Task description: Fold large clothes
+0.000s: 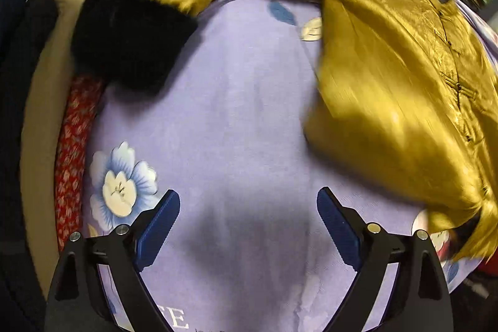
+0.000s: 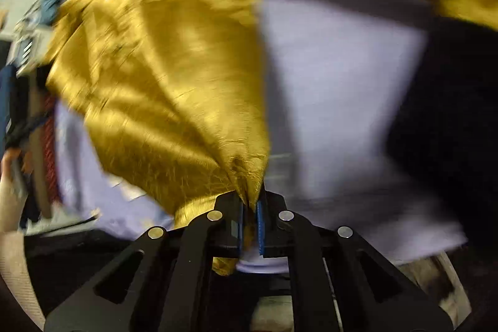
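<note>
Lilac floral bedsheet (image 1: pixel 236 101) spreads across the whole working surface, with the gold satin jacket (image 1: pixel 389 77) draped over its far and right portions, black fur cuff (image 1: pixel 124 42) lying on the sheet at far left, and a red patterned cloth (image 1: pixel 73 151) along the sheet's left edge. Right gripper (image 2: pixel 250 207) is held low and level, fingers clenched on a bunched edge of the gold jacket, fabric fanning up and left from the pinch, view motion-blurred. Left gripper (image 1: pixel 248 226) hovers above bare sheet, angled down, fingers (image 1: pixel 162 226) spread wide and holding nothing.
</note>
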Available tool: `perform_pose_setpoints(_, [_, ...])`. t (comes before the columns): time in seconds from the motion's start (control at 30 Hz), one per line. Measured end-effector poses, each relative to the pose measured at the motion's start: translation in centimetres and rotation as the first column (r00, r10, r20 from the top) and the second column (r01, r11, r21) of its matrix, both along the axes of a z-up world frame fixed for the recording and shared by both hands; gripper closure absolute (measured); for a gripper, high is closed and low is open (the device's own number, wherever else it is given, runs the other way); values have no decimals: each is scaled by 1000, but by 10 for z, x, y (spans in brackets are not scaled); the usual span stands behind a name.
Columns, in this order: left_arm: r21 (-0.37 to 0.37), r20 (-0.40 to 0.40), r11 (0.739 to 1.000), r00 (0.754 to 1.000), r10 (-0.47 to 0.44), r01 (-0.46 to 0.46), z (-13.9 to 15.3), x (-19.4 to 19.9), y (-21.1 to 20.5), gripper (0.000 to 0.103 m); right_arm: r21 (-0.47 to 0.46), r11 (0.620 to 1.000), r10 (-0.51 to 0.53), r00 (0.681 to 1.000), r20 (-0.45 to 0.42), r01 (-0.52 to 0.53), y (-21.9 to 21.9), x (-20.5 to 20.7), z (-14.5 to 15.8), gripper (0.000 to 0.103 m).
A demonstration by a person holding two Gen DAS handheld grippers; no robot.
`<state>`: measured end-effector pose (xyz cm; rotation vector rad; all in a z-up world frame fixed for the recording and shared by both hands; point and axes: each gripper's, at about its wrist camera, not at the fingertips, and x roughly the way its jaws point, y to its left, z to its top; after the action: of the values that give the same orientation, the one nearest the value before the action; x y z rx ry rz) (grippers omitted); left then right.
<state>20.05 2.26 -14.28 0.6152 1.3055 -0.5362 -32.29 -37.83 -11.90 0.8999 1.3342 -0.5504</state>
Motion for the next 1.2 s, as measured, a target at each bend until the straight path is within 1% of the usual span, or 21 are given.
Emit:
perform_pose_setpoints(0.03, [-10, 13, 1000, 1000, -26, 26, 0, -3, -3, 11, -6, 999, -41, 999, -9, 41, -8, -7, 0, 97])
perform_pose_setpoints(0.13, [-70, 24, 993, 995, -98, 100, -2, -13, -15, 7, 86, 982, -170, 985, 27, 167, -22, -14, -5, 96])
perform_pose_setpoints(0.2, [-128, 6, 978, 987, -163, 163, -1, -24, -24, 7, 53, 989, -137, 990, 19, 136, -19, -6, -2, 96])
perform_pose_setpoints(0.27, [-153, 4, 965, 977, -214, 212, -3, -35, -31, 7, 25, 995, -101, 995, 6, 101, -11, 0, -1, 96])
perform_pose_setpoints(0.3, [-158, 7, 961, 974, -227, 225, -5, -38, -32, 7, 30, 994, -107, 994, 6, 106, -7, -1, -4, 95])
perform_pose_setpoints(0.4, [-233, -28, 946, 971, -236, 223, -5, -43, -36, 9, 45, 985, -165, 986, 5, 164, -3, -9, -11, 87])
perform_pose_setpoints(0.47, [-278, -66, 938, 970, -233, 206, -6, -46, -41, 20, 46, 980, -194, 981, 10, 194, -1, -14, -12, 77])
perform_pose_setpoints(0.53, [-269, -110, 938, 961, -255, 218, -14, -50, -51, 52, 26, 977, -214, 977, 7, 214, -3, -26, -13, 46])
perform_pose_setpoints(0.57, [-255, -116, 940, 957, -264, 228, -16, -50, -54, 59, 14, 973, -231, 973, 18, 231, -3, -30, -10, 41])
perform_pose_setpoints(0.6, [-251, -113, 940, 957, -267, 233, -15, -53, -55, 61, 12, 969, -249, 968, 43, 248, -3, -35, -6, 40])
perform_pose_setpoints(0.67, [-270, -89, 935, 961, -263, 231, -6, -55, -48, 56, 11, 963, -270, 959, 87, 270, -8, -49, 2, 40])
perform_pose_setpoints(0.7, [-272, -80, 936, 964, -252, 222, 0, -53, -42, 43, 7, 960, -278, 954, 110, 279, -7, -52, 6, 39])
perform_pose_setpoints(0.73, [-280, -77, 935, 966, -246, 216, 4, -50, -36, 25, 5, 959, -280, 950, 136, 282, -6, -55, 10, 35])
perform_pose_setpoints(0.8, [-324, -61, 919, 964, -257, 224, 16, -48, -19, 11, 9, 964, -265, 952, 153, 266, -2, -57, 11, 34])
perform_pose_setpoints(0.9, [-310, -20, 912, 957, -289, 269, 21, -52, -6, 8, 30, 974, -228, 962, 151, 226, 3, -61, 5, 34])
perform_pose_setpoints(0.97, [-288, -9, 901, 940, -342, 325, 14, -61, -9, 8, 44, 984, -174, 975, 136, 170, 6, -58, -2, 33])
perform_pose_setpoints(1.07, [-196, 46, 881, 902, -430, 430, -9, -79, -29, 8, 49, 995, -94, 992, 90, 90, 23, -36, -24, 33])
perform_pose_setpoints(1.1, [-154, 89, 872, 886, -456, 464, -18, -85, -40, 10, 45, 996, -77, 994, 74, 74, 28, -27, -28, 33])
perform_pose_setpoints(1.13, [-144, 109, 865, 877, -468, 480, -20, -89, -46, 16, 52, 997, -63, 995, 77, 59, 33, -21, -31, 36])
perform_pose_setpoints(1.17, [-153, 114, 854, 868, -484, 497, -20, -92, -54, 21, 70, 997, -48, 994, 98, 42, 38, -16, -30, 41])
perform_pose_setpoints(1.2, [-155, 106, 847, 861, -497, 508, -20, -95, -61, 33, 82, 997, -23, 993, 112, 14, 43, -9, -28, 52])
